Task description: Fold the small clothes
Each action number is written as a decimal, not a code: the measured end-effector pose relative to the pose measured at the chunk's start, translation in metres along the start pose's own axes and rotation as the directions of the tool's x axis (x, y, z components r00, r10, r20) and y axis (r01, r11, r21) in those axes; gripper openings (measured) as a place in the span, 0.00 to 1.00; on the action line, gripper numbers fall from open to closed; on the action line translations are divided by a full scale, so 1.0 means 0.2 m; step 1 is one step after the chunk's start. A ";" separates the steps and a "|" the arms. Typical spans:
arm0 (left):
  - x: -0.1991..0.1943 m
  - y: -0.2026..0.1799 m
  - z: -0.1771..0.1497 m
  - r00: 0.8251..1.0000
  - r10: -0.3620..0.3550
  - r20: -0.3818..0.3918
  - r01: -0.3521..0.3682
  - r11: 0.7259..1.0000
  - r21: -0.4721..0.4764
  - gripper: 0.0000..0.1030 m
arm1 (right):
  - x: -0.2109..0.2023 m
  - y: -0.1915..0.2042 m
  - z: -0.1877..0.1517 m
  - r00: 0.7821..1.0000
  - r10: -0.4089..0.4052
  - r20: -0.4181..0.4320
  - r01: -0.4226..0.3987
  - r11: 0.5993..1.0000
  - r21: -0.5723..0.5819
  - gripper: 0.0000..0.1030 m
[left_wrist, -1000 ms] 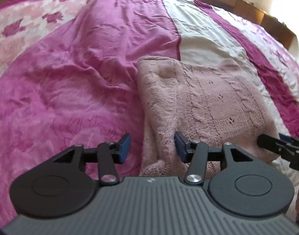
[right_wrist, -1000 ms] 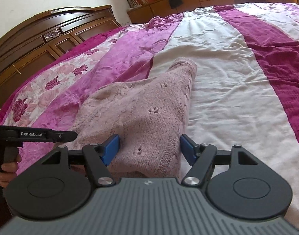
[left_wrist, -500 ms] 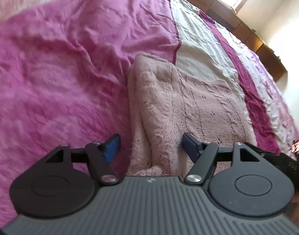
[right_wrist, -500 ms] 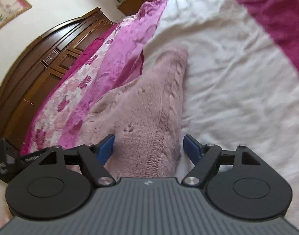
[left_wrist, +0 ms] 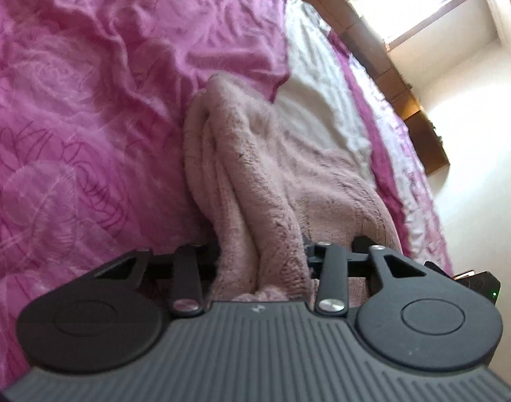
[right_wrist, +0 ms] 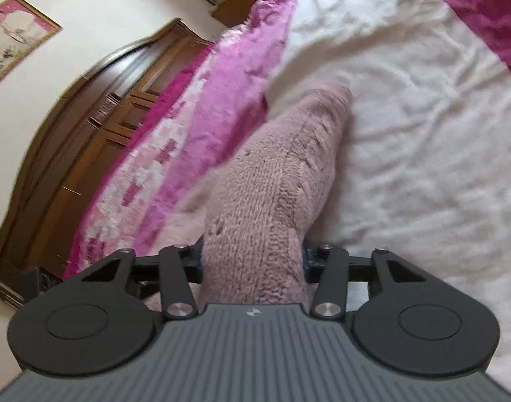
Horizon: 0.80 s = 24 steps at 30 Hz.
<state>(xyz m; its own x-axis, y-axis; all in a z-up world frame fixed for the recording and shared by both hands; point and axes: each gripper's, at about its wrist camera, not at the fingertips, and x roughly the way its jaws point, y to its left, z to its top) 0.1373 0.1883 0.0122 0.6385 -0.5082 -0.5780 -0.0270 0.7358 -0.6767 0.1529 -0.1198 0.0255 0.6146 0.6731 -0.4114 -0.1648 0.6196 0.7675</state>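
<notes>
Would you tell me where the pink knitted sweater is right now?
The pink knitted sweater lies on the bedspread, its near edge bunched between the left gripper and the right gripper.

The sweater (left_wrist: 268,181) is soft, fuzzy pink knit wool, its stitches and cable ribs plain in the right wrist view (right_wrist: 272,201). The bedspread (left_wrist: 87,100) beneath is smooth magenta cloth with a slight sheen and a faint rose pattern, creased all over; its white stripe (right_wrist: 423,134) looks matt and crinkled. The headboard (right_wrist: 87,127) is dark polished wood. The left gripper (left_wrist: 262,258) and right gripper (right_wrist: 252,261) are matt black plastic with shiny metal pivot pins and ribbed grey housings.
</notes>
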 end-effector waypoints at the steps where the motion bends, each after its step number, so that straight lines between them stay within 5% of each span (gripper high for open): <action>1: -0.02 -0.03 0.00 1.000 -0.011 0.008 0.011 1.000 0.005 0.37 | -0.02 0.02 0.02 1.000 0.010 0.003 -0.010 1.000 0.003 0.49; 14: -0.13 -0.43 -0.23 0.990 -0.139 -0.034 0.141 0.988 0.058 0.37 | -0.69 0.10 0.06 0.998 -0.002 0.062 0.005 0.999 -0.048 0.49; 24: -0.03 -0.57 -0.56 0.990 -0.033 -0.139 0.064 0.973 0.220 0.38 | -1.00 -0.25 -0.24 0.991 -0.127 0.043 0.123 0.989 0.076 0.50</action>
<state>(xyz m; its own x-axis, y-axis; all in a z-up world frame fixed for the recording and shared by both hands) 0.0511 0.0576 0.0423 0.5262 -0.5896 -0.6128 0.1835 0.7824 -0.5951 0.0004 -0.2654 0.0456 0.6632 0.5711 -0.4838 -0.0286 0.6653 0.7461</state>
